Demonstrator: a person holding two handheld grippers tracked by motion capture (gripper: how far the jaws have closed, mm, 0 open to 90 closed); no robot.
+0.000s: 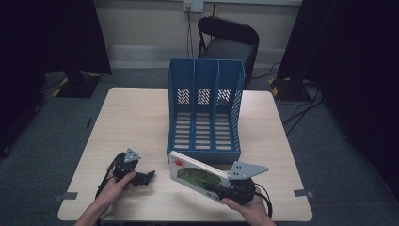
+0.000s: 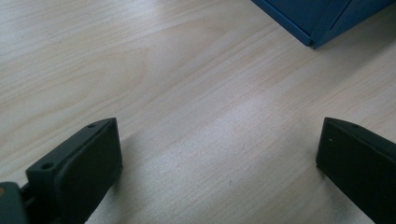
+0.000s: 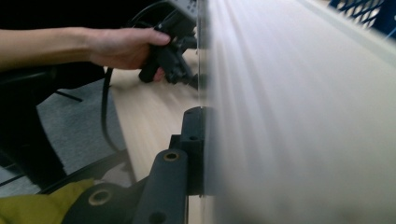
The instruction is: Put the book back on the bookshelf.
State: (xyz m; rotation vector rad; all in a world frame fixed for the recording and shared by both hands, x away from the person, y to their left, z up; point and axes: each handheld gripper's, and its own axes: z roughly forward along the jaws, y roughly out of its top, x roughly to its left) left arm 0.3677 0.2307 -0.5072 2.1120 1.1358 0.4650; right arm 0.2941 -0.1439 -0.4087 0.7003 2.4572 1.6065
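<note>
We hold a flat book [image 1: 197, 174] in our right gripper [image 1: 221, 190], just in front of the blue file rack [image 1: 205, 108].

Its jaws clamp the book's near end; the long axis runs up-left toward the rack. Our left gripper [image 1: 143, 178] rests wide open and empty on the table [image 1: 136, 122], farther off.

Blue perforated file rack [image 1: 205, 110]; white book [image 1: 197, 175], green-red cover.

Book [image 3: 299, 116] cover blurred, close up
</note>
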